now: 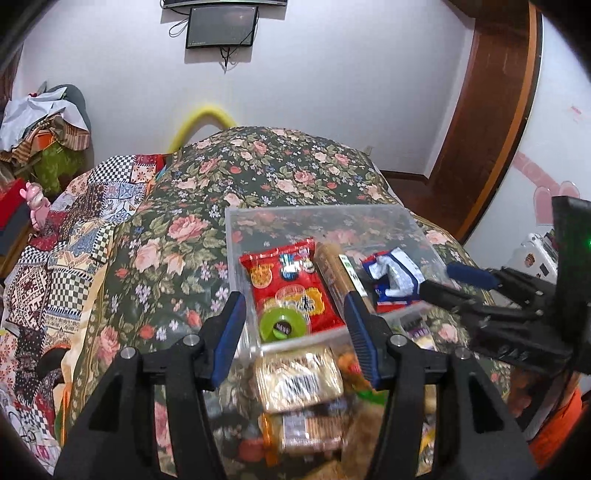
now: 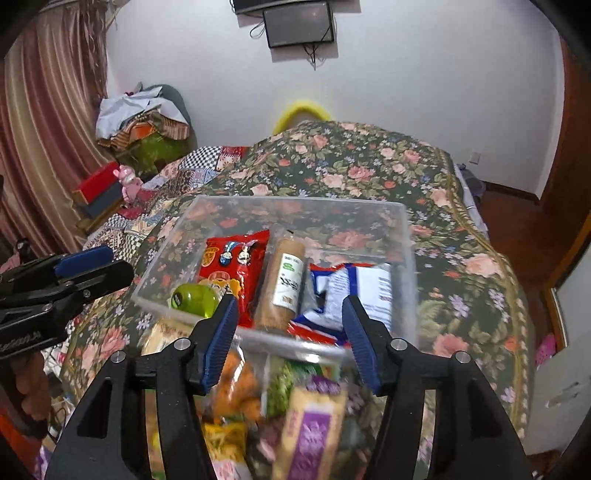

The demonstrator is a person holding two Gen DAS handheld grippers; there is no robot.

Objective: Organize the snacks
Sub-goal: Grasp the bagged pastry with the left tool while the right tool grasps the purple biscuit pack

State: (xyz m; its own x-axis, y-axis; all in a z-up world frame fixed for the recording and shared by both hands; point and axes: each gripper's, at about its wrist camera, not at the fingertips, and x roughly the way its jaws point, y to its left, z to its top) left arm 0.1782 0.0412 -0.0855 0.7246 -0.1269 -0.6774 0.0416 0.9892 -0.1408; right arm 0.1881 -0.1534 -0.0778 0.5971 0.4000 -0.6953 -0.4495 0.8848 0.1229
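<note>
Jaws of left gripper (image 1: 295, 332) apart, nothing between the blue pads – hovering over near-left corner of clear plastic box (image 1: 236, 236). Jaws of right gripper (image 2: 290, 338) also apart, empty, poised above near edge of same box. Each gripper visible in the other's view, coming in from the side.

Box sitting on floral bedspread (image 1: 177, 206) of a bed. Inside, side by side from left:
- red snack packet (image 1: 291, 280) lying flat, cartoon figures printed on it
- green round container (image 1: 282, 325) resting on near end of red packet, against front wall
- brown cylindrical roll (image 2: 282, 284) with white label, lying lengthwise just beside red packet
- blue-and-white packet (image 2: 354, 291), crumpled, at right end of box, touching the roll

More snacks loose on bedspread outside box, nearer the cameras – blurred:
- pale wrapped packet with barcode (image 1: 299, 380) just in front of box wall
- brown packet (image 1: 310, 432) below it
- purple-and-yellow packet (image 2: 314, 432), orange snack bag (image 2: 236, 384), green packet (image 2: 284, 384) under right gripper

Contents of the blurred items unreadable.

Patchwork quilt (image 1: 66, 258) left of bedspread. Pile of clothes (image 1: 44, 118) by far wall, pink toy (image 1: 37, 206) near it. Dark wall screen (image 1: 221, 26) above, yellow curved tube (image 1: 199, 122) behind bed. Striped curtain (image 2: 48, 129) at left in right wrist view.
</note>
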